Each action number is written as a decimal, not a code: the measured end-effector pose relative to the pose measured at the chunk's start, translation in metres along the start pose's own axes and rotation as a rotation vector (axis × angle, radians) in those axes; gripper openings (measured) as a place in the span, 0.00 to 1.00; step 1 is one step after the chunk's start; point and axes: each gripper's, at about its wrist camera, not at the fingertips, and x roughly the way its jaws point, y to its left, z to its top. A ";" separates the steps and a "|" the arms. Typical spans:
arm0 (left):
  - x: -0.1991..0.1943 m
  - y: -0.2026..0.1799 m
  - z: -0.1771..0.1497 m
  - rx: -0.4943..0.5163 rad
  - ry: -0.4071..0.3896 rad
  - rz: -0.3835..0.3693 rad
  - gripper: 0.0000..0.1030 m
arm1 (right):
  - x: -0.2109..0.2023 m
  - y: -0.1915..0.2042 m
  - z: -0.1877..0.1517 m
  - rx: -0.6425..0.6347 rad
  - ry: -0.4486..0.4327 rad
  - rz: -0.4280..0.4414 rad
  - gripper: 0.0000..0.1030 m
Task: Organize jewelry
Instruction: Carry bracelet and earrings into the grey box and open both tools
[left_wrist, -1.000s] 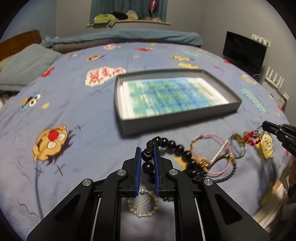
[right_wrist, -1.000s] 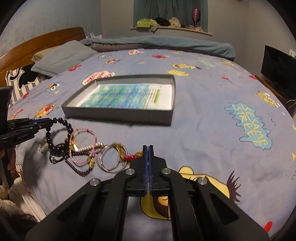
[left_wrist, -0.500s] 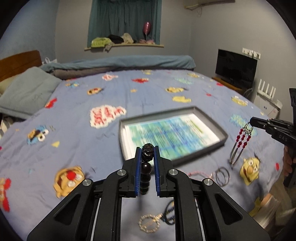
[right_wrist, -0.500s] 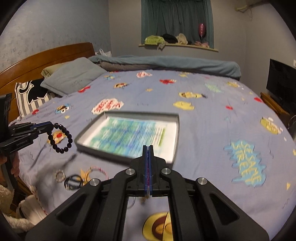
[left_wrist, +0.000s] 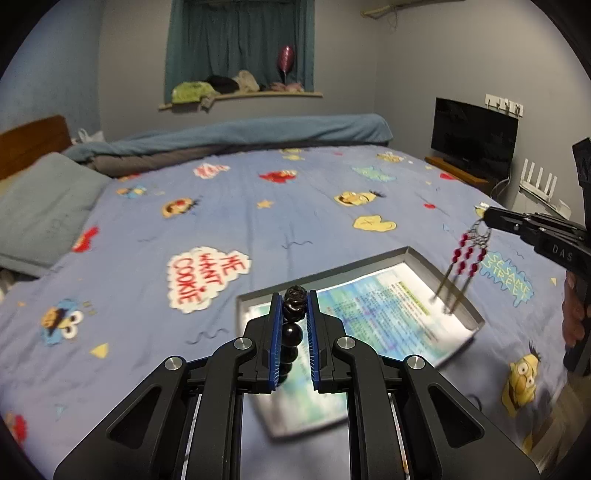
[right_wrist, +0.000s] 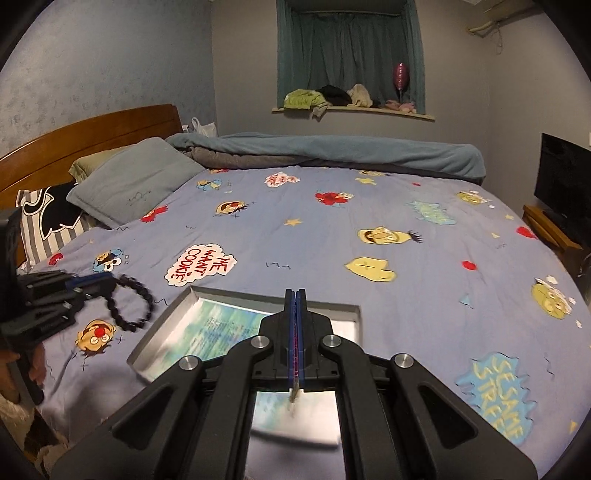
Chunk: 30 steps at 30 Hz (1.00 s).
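Your left gripper (left_wrist: 293, 306) is clamped on the bracelet (left_wrist: 293, 319), dark beads pinched between the blue pads (left_wrist: 274, 332), with the rest of the loop hanging under the jaws. From the right wrist view the same bracelet (right_wrist: 130, 304) dangles as a full ring off the left gripper (right_wrist: 99, 282), in the air just left of the tray (right_wrist: 164, 317). Your right gripper (right_wrist: 295, 295) is squeezed fully together on the earring (left_wrist: 466, 264); only a thin blurred bit of it (right_wrist: 293, 395) pokes out below the pads in its own view. In the left wrist view the right gripper (left_wrist: 489, 218) holds the earring by its top ring, red beads and metal strands hanging over the tray's far right corner (left_wrist: 410, 253). The tray sits on the bedsheet (left_wrist: 258, 221), open, with a printed blue-green sheet (left_wrist: 376, 314) lying flat inside. Both pieces are off the bed and above or beside the tray, not in it. A hand (left_wrist: 574, 317) shows at the right edge gripping the right tool's handle.
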 end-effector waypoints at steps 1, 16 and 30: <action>0.014 -0.002 0.002 -0.010 0.014 -0.029 0.13 | 0.010 0.003 0.001 -0.007 0.007 0.002 0.00; 0.133 0.008 -0.017 -0.022 0.182 -0.012 0.13 | 0.132 -0.018 -0.026 0.028 0.168 -0.045 0.00; 0.147 0.038 -0.024 -0.073 0.240 0.054 0.32 | 0.149 -0.052 -0.036 0.105 0.252 -0.132 0.03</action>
